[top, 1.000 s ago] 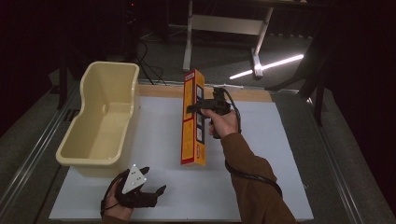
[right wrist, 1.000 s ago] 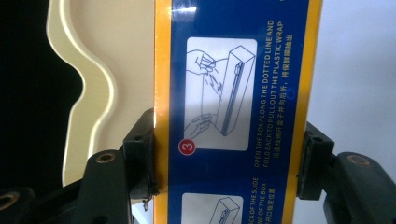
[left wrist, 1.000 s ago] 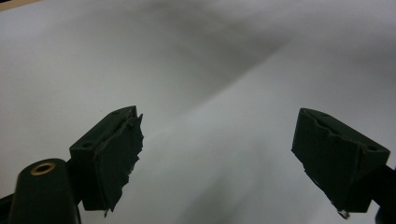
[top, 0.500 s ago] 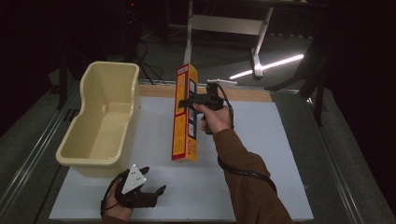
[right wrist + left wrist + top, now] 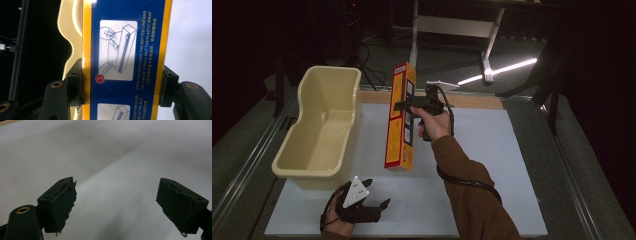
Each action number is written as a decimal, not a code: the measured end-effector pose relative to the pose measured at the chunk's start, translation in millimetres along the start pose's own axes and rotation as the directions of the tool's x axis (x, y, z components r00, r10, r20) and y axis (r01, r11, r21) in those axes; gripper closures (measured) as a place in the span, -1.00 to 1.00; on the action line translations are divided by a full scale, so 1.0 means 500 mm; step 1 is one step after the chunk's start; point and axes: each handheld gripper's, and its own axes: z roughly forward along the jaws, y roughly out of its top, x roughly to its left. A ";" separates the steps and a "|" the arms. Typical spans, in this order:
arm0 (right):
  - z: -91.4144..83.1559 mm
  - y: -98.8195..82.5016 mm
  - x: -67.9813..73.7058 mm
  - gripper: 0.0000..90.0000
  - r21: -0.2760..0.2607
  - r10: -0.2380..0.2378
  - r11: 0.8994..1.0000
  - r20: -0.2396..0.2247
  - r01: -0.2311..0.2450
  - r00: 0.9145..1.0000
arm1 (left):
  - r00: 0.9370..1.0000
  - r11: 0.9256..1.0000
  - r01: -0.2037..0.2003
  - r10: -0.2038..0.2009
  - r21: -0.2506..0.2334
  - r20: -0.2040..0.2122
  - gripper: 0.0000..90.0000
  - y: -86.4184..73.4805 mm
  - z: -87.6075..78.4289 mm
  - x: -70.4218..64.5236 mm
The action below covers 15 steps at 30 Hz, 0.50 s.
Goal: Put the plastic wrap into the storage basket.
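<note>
A long yellow and blue plastic-wrap box [image 5: 400, 120] hangs in the air over the white table, tilted a little from upright. My right gripper [image 5: 408, 106] is shut on its middle, held by a hand in a brown sleeve. In the right gripper view the jaws press on both narrow sides of the box [image 5: 125, 50], whose blue face carries printed instructions. A cream plastic tub [image 5: 319, 130] stands at the table's left, just left of the box. My left gripper [image 5: 377, 207] rests low at the front left, open, with bare table between its fingers [image 5: 62, 202].
The white table top [image 5: 502, 165] stretches to the right of my right arm. A wooden strip [image 5: 472, 100] runs along the far edge. Beyond it are dark floor, a metal stand [image 5: 487, 60] and cables.
My right gripper has carried the box leftward and a little upward, closer to the tub. The left gripper has stayed where it was.
</note>
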 end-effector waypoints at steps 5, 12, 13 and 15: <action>0.006 0.003 0.018 -0.13 -0.013 0.008 1.000 -0.024 -0.009 1.000 | 1.000 1.000 0.001 -0.001 -0.002 0.001 -0.66 0.000 0.001 -0.001; 0.017 0.004 0.034 -0.13 -0.017 0.026 0.999 -0.065 -0.027 0.998 | 1.000 1.000 0.005 -0.005 -0.005 -0.001 -0.66 0.000 -0.002 0.001; 0.019 0.003 0.036 -0.13 -0.020 0.023 0.999 -0.067 -0.025 0.997 | 1.000 1.000 0.005 -0.005 -0.004 0.000 -0.66 0.000 -0.002 0.001; 0.021 0.003 0.041 -0.13 -0.024 0.018 1.000 -0.074 -0.020 0.997 | 1.000 1.000 0.002 -0.002 -0.005 0.001 -0.66 0.001 -0.002 0.000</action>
